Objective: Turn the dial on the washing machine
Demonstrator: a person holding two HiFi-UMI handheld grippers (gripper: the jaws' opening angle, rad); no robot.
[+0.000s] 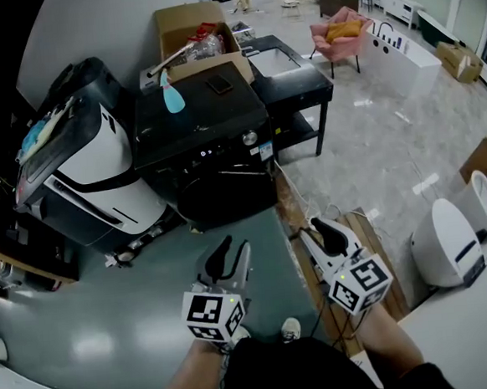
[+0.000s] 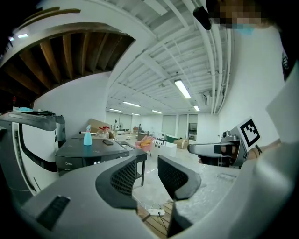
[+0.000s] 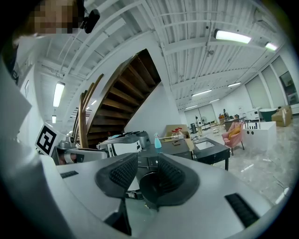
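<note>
The left gripper (image 1: 228, 254) and right gripper (image 1: 323, 230) both have their jaws apart and empty, well short of the washer (image 1: 212, 162). Its dial (image 1: 249, 137) sits on the front panel. An off-centre closing could likely slip off it.

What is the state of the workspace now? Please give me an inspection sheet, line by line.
Surface: green floor in front of the machine.
Job's things: black washing machine; dial on its front, nothing touching it.
Clutter: spray bottle on the machine's top; cardboard box behind.
Grippers: left gripper open, empty; right gripper open, empty; both away from the machine.
Cables: power strip with cords on wooden boards.
Surroundings: black table, pink chair, staircase.
</note>
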